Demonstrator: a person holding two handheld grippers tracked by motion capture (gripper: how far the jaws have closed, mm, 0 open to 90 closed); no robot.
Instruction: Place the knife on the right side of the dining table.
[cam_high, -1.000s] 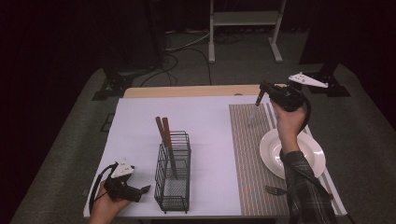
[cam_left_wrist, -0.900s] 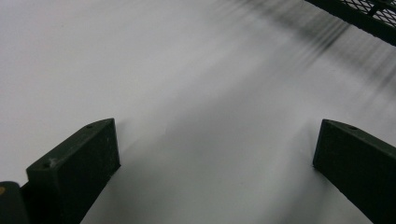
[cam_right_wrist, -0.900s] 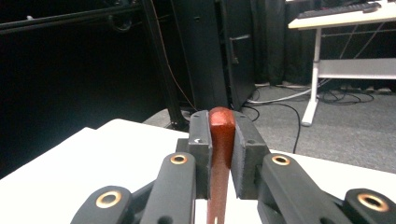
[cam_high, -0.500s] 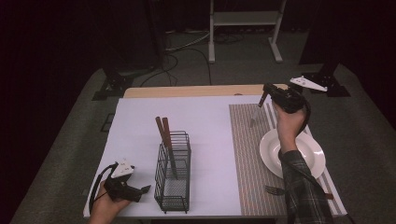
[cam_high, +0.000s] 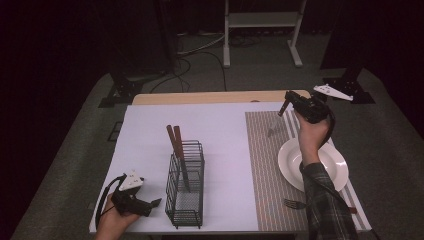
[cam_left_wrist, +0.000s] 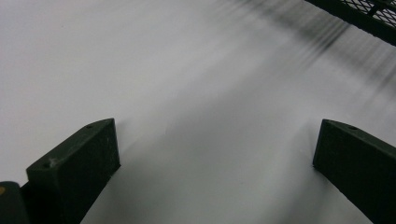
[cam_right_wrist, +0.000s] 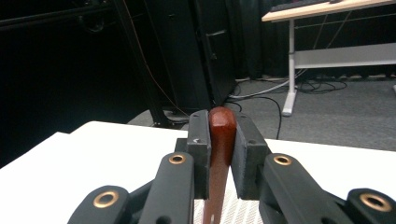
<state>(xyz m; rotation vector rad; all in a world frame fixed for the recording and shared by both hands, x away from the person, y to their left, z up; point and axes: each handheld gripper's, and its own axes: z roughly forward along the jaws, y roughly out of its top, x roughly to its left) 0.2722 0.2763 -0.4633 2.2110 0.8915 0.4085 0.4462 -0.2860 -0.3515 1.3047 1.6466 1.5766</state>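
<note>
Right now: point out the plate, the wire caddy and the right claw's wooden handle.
plate (cam_high: 327, 172): high view, bare right part of its rim.
wire caddy (cam_high: 186, 210): high view, its near wall.
wooden handle (cam_right_wrist: 222, 133): right gripper view, rounded end between the jaws.

L gripper low, jaws apart; R gripper raised, jaws clamped.

Ahead of the left gripper the white surface lies bare between its wide-apart jaws, but just to its right the black wire basket stands in the way, two wooden handles rising out of it. The right gripper, raised over the striped mat, has open surface to its left. Behind it toward the person sit the white plate and a fork.
</note>
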